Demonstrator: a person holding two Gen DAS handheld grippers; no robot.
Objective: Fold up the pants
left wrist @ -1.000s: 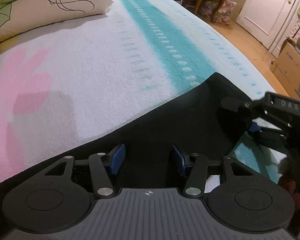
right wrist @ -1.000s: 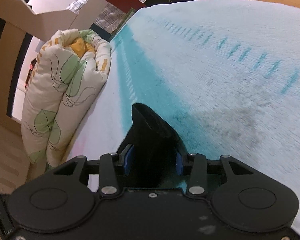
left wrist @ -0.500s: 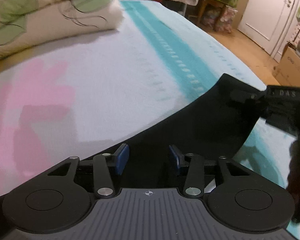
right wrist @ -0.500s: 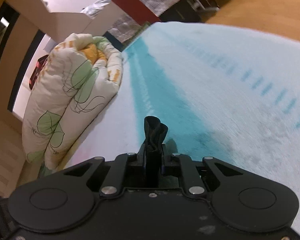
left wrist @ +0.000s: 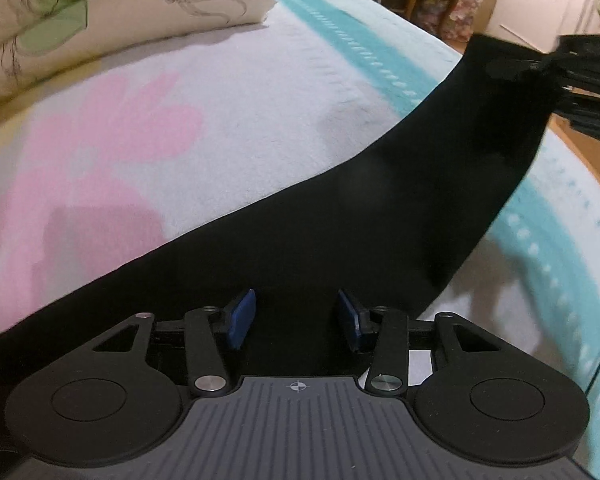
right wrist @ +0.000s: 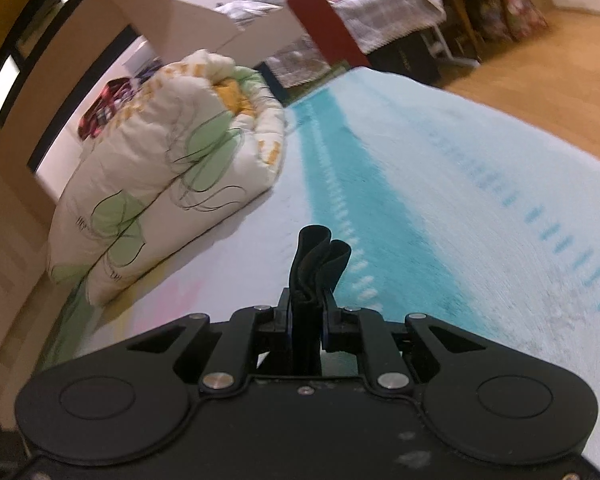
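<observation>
Left view, left gripper (left wrist: 296, 316): jaws about half open, blue pads apart; black cloth lies between them, but whether the pads press it cannot be told.
Left view, pants (left wrist: 380, 216): black sheet spreading from under the gripper up to the far right, where the right gripper (left wrist: 540, 70) holds a corner raised above the blanket (left wrist: 220, 120).
Right view, right gripper (right wrist: 306, 322): jaws nearly closed, pinching a bunched fold of the pants (right wrist: 316, 264) that sticks up ahead of the pads.
Right view, quilt (right wrist: 172, 184): rolled, far ahead to the left.

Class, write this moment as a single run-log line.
right gripper: shut on black pants, edge lifted | left gripper: open over pants | surface: bed blanket
</observation>
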